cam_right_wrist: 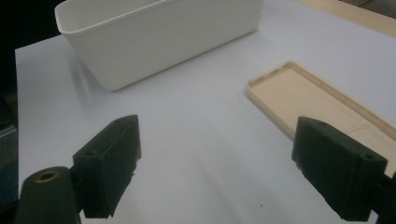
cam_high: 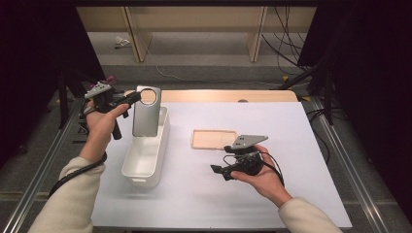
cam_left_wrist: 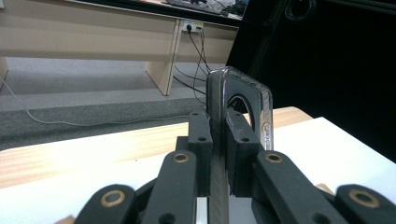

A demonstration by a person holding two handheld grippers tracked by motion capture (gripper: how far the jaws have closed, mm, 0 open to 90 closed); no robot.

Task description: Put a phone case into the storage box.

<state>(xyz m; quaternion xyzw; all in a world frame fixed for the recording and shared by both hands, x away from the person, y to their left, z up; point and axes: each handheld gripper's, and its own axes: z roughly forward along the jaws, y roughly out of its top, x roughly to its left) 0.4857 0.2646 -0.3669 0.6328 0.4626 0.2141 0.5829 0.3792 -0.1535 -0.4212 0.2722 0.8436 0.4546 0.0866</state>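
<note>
Hanging upright over the white bin (cam_high: pixel 145 155), a grey phone case (cam_high: pixel 145 112) is clamped in the left gripper (cam_high: pixel 130 99), not yet released; the right gripper (cam_high: pixel 221 170) waits open-jawed beside a beige case (cam_high: pixel 210 138).

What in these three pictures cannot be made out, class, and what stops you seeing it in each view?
- Bottom of the white bin: high view, the held grey phone case covers its far end.
- Case's lower part: left gripper view, the left tool hides it.
- Near corner of the beige case: high view, the right tool and its grey plate overlap it.
- Bin's inside: right gripper view, its wall blocks it.
</note>
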